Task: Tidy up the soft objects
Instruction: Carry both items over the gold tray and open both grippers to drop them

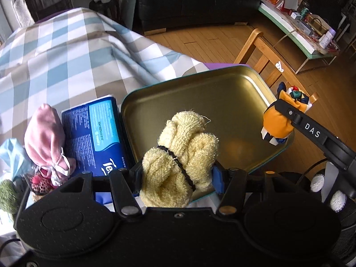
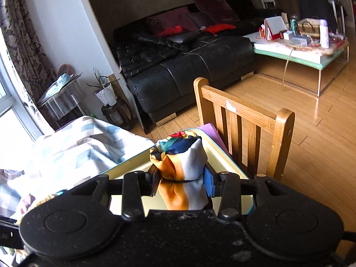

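Observation:
My left gripper point(image 1: 176, 174) is shut on a cream terry towel bundle point(image 1: 180, 155) tied with a black band, held over the near edge of a gold metal tray point(image 1: 222, 95) with a teal rim. My right gripper point(image 2: 181, 183) is shut on a bundled scarf point(image 2: 181, 166) in orange, white, navy and teal, tied with a thin black band, above the tray's point(image 2: 222, 158) right side. In the left wrist view that scarf bundle point(image 1: 276, 122) hangs at the tray's right rim, pinched by the right gripper's black finger point(image 1: 296, 115). The tray holds nothing that I can see.
A pink drawstring pouch point(image 1: 44, 133) and a blue tissue pack point(image 1: 98, 135) lie left of the tray on a checked tablecloth point(image 1: 66, 55). A green fuzzy item point(image 1: 6, 195) sits at the left edge. A wooden chair point(image 2: 244, 129) stands just past the tray, a black sofa point(image 2: 189, 66) beyond.

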